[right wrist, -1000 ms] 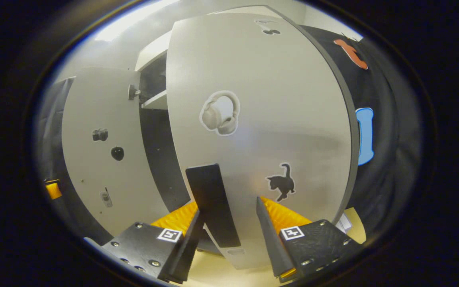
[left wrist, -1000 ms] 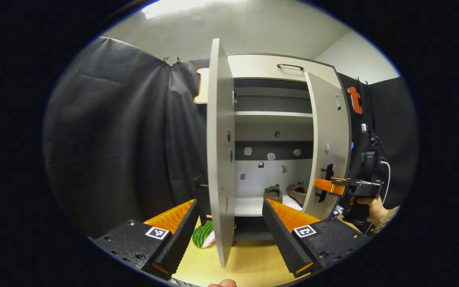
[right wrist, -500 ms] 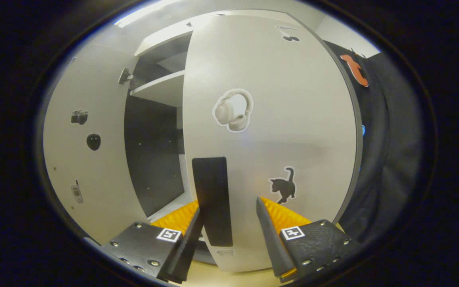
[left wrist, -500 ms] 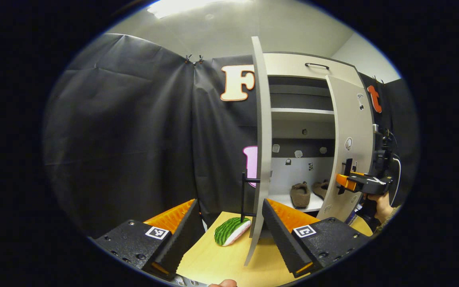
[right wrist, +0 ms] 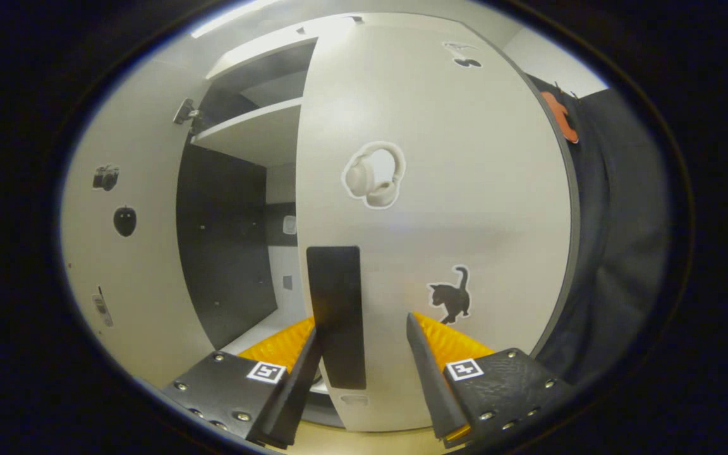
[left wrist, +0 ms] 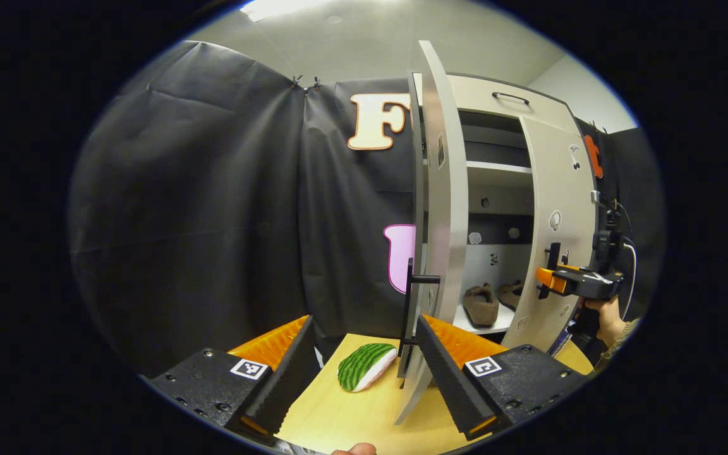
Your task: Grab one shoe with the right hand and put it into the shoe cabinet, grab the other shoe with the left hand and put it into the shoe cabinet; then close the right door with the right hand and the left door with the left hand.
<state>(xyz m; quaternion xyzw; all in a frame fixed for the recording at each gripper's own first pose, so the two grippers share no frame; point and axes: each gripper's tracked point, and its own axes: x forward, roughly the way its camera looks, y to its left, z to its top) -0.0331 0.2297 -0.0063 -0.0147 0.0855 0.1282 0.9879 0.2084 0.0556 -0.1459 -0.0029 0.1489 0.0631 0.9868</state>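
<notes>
Both shoes already on the cabinet's lower shelf, at four o'clock. Swung the left door further shut — right door too. Left gripper spread beside the door's handle; right gripper agape, straddling its handle, unclamped.

Occlusions and cut-offs at the shoe cabinet

The left door hides the left part of the cabinet interior; the right door covers part of the far shoe. In the right gripper view, the right door conceals the shelf behind it. Contact between the right gripper and the handle cannot be determined. The door stickers are too small to identify.
</notes>
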